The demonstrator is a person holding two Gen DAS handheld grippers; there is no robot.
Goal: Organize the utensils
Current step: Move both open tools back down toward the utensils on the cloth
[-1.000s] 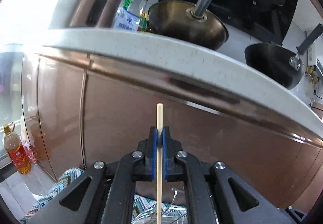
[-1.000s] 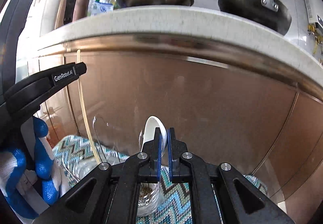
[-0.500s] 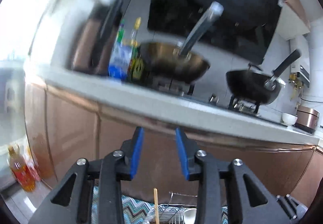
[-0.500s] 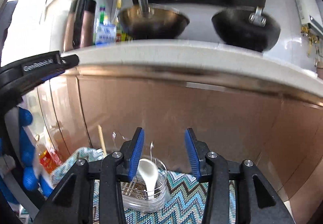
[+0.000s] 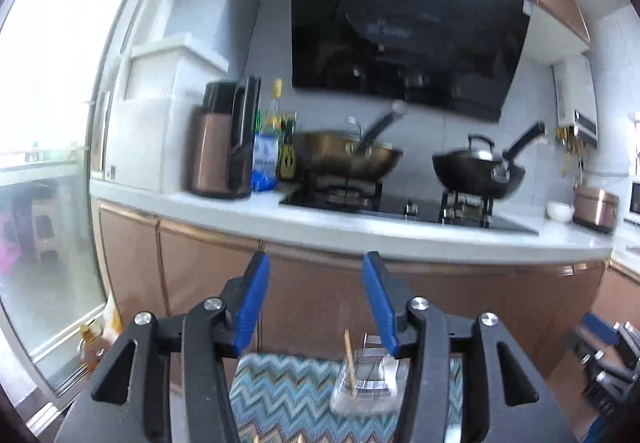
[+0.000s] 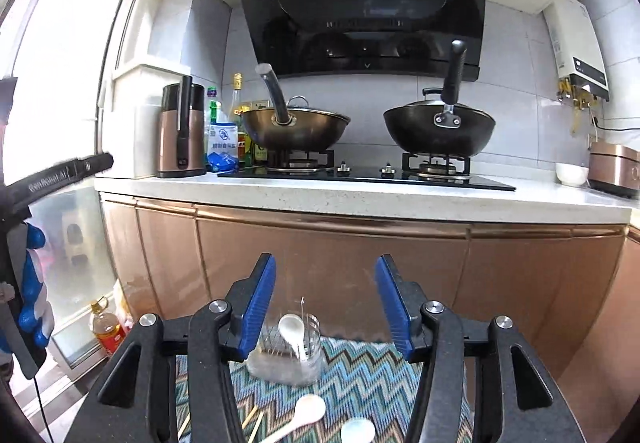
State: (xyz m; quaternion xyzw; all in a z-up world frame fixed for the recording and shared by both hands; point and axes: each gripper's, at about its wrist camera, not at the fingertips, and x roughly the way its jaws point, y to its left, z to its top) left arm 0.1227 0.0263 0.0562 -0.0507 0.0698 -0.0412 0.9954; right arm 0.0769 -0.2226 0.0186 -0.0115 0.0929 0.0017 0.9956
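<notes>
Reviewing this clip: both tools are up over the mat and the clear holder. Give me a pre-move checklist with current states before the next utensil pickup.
1. Left tool free of any utensil: ok, nothing between its blue pads as they open.
2. Right tool free: ok, gap bare, also opening.
3. Chopstick seated in the clear holder: ok, it stands tilted inside.
4. White spoon in the holder: ok, bowl end up.
5. Utensils left to sort: not ok, two loose spoons and loose chopsticks lie on the zigzag mat.
6. Holder stable on the mat: cannot tell, its base is partly hidden.
</notes>
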